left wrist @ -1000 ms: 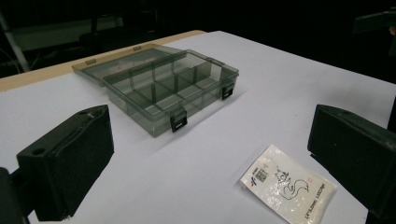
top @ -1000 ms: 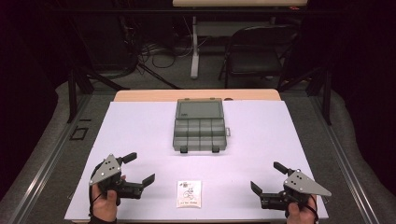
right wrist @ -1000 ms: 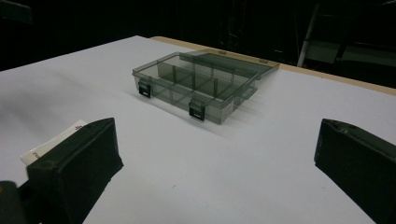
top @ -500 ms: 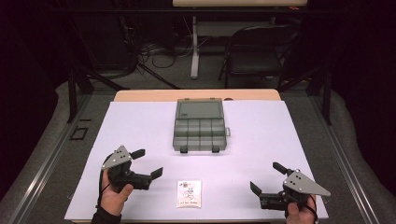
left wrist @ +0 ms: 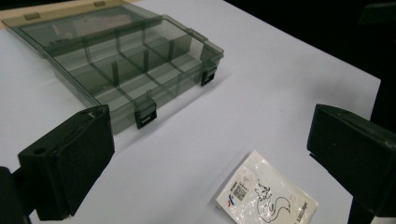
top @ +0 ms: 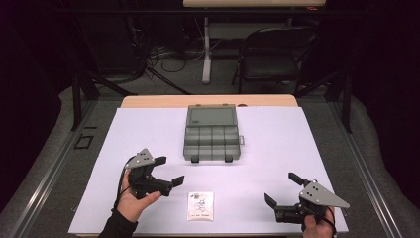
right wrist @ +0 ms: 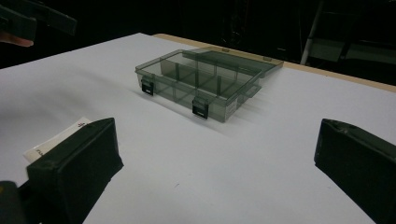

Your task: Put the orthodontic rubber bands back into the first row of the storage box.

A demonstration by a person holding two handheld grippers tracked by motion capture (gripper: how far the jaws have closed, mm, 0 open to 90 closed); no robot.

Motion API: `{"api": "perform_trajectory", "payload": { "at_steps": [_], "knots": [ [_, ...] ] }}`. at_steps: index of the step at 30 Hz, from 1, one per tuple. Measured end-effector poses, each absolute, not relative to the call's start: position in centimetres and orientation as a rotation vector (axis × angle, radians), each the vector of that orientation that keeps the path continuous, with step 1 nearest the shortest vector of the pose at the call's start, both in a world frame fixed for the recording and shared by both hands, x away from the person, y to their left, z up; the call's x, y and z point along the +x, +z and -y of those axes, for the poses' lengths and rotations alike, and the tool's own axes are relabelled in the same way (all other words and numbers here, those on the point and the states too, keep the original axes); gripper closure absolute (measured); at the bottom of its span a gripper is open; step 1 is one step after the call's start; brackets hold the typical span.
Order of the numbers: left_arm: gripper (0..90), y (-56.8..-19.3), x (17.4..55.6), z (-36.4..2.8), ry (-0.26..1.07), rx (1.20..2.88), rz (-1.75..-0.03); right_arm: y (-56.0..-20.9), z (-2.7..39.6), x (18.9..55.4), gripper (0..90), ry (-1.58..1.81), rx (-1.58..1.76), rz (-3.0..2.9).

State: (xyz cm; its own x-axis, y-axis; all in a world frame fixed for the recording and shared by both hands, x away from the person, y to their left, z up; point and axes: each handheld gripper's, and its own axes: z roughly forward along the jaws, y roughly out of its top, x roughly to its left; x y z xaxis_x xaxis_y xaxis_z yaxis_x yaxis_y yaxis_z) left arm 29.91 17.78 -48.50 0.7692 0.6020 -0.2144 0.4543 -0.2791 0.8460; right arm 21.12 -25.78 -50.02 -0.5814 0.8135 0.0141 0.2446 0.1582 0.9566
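Observation:
A smoky clear compartment box (top: 211,134) lies with its lid open at the table's middle back; it shows too in the left gripper view (left wrist: 121,60) and the right gripper view (right wrist: 205,79). A small white printed packet (top: 200,206) lies flat near the front edge, also seen as a packet (left wrist: 266,196) low in the left gripper view. My left gripper (top: 166,172) hovers open just left of the packet, jaws pointing right. My right gripper (top: 282,191) stands open at the front right, nothing between its jaws, with the packet's corner (right wrist: 60,137) behind its left jaw.
The table carries a white sheet (top: 297,144) with a bare wooden strip (top: 158,101) at the back. A folding chair (top: 270,59) and cables stand on the dark floor beyond. Metal rails run along both sides of the table.
My left gripper has moved right and slightly forward toward the packet, turning its jaws rightward. The right gripper has hardly moved.

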Motion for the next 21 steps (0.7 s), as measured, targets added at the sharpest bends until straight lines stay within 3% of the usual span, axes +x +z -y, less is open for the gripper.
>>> {"api": "perform_trajectory", "payload": {
  "at_steps": [5, 21],
  "knots": [
    [15.6, -49.2, 29.5, -16.9, 0.187, 1.975, -0.768, -50.1, 25.8, 21.2, 0.0, 1.439, 0.994, -1.922],
    [32.8, -51.0, 28.6, -15.1, 0.154, 2.122, -0.736, -50.1, 25.7, 21.1, 0.0, 1.426, 0.985, -1.945]
  ]
}}
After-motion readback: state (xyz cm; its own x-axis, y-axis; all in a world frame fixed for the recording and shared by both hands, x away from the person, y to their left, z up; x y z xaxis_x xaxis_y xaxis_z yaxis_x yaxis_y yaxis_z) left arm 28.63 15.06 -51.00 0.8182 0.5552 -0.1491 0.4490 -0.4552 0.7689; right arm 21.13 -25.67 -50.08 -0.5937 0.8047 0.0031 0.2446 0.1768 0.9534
